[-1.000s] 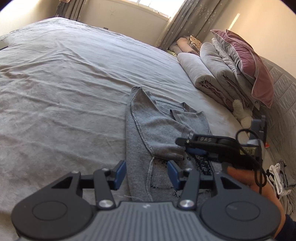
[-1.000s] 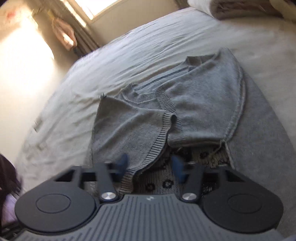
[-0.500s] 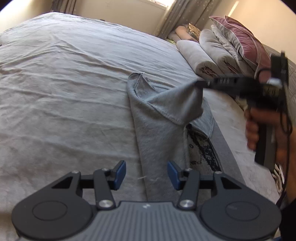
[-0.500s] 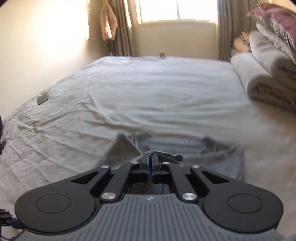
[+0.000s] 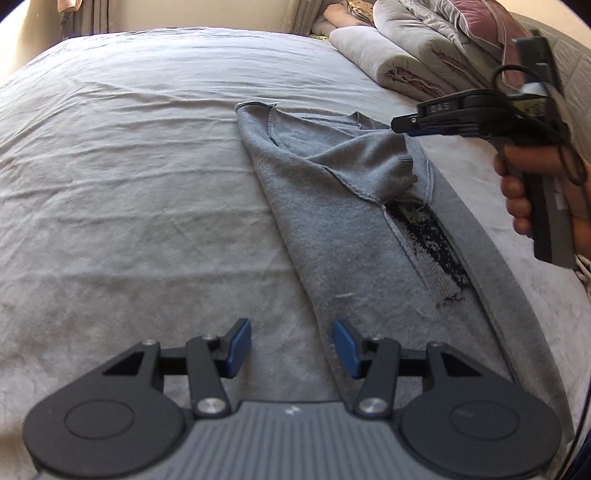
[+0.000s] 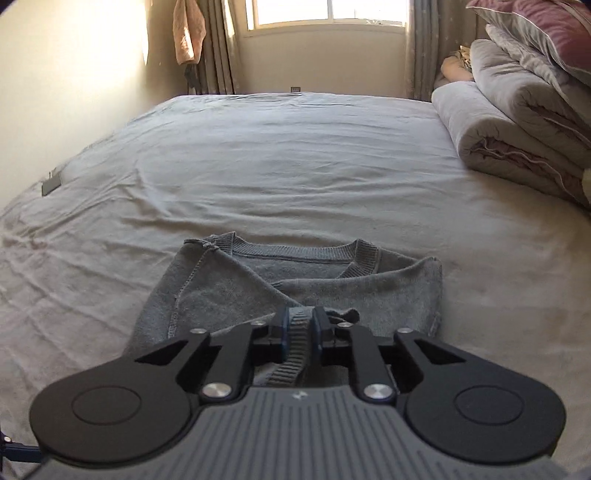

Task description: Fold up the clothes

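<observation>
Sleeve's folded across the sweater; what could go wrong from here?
The right tongs have just been opening with the sleeve cuff between them; the cuff lies bunched, so the fold may set crooked. The open left tongs straddle the edge of the sweater; closing there could pinch the bed sheet too.

Hidden and cut-off parts of the bed scene

In the right wrist view, the right tool (image 6: 299, 334) and its black body covered the near part of the grey sweater (image 6: 229, 291), and its ribbed cuff (image 6: 293, 354) ran down out of sight behind the housing; whether the pads pressed it could not be told. In the left wrist view, the left tool (image 5: 291, 349) hid the sweater's hem, the hand (image 5: 532, 184) was cut off by the right edge, and the folded quilts (image 5: 399, 55) and pink pillow (image 5: 487, 14) ran past the top edge.
</observation>
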A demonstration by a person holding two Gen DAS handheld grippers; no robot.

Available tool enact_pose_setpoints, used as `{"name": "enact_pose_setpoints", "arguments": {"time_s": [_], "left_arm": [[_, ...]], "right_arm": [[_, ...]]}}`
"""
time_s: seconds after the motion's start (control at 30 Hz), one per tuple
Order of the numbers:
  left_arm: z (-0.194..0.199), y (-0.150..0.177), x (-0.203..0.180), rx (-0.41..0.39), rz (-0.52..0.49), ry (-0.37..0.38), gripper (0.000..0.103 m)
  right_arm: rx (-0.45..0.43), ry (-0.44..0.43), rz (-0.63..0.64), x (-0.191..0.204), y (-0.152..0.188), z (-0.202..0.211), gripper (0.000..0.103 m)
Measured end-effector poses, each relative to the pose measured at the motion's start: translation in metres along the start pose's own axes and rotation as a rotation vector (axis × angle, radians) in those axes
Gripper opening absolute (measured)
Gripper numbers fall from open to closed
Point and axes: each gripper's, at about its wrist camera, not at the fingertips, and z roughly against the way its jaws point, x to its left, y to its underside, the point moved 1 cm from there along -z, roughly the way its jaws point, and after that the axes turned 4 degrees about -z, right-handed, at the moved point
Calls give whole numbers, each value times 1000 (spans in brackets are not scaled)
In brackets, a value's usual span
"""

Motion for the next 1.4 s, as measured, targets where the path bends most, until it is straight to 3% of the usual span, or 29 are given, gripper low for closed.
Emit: {"name": "enact_pose_setpoints", "arguments": {"time_s": [0.23, 0.3, 0.47, 0.63, 0.67, 0.7, 0.77, 0.9, 0.97, 1.1, 1.17, 1.2, 1.23, 1.27, 1.3, 1.4], "left_arm": [[0, 2, -7, 11, -44, -25, 52], [0, 2, -6, 11, -37, -26, 52], [5, 2, -3, 6, -19, -22, 53], [7, 2, 3, 7, -11, -19, 53], [7, 2, 5, 7, -9, -17, 53], [8, 1, 6, 8, -4, -17, 53], [8, 0, 9, 9, 6, -16, 53], [11, -3, 14, 1, 19, -7, 53], [10, -5, 16, 4, 30, -11, 53], [6, -9, 21, 13, 51, -17, 53], [5, -11, 23, 14, 62, -16, 53], [5, -11, 23, 14, 66, -15, 53], [4, -12, 23, 13, 69, -14, 53], [3, -13, 23, 14, 70, -15, 53], [2, -13, 24, 16, 73, -17, 53], [-1, -14, 27, 23, 86, -19, 53]], "right_arm": [[42, -38, -27, 10, 32, 40, 44], [37, -33, -67, 2, 27, 35, 58], [42, -9, -160, -17, 15, 15, 70], [137, 25, -176, -24, 5, -34, 71], [154, 20, -157, -21, 5, -42, 67], [158, 16, -139, -18, 4, -45, 41], [122, -15, -105, -11, 0, -42, 4], [-96, -27, -8, 0, -15, -5, 4], [-96, -2, -29, -8, -17, -3, 4], [88, 171, -4, -27, -9, -40, 15], [34, 162, 23, -22, -14, -39, 16], [7, 151, 35, -20, -17, -38, 22], [-16, 94, 34, -12, -23, -38, 28], [-21, 38, 48, -1, -29, -42, 42], [-12, -4, 81, 12, -34, -50, 46], [23, -60, 231, 57, -45, -82, 46]]}}
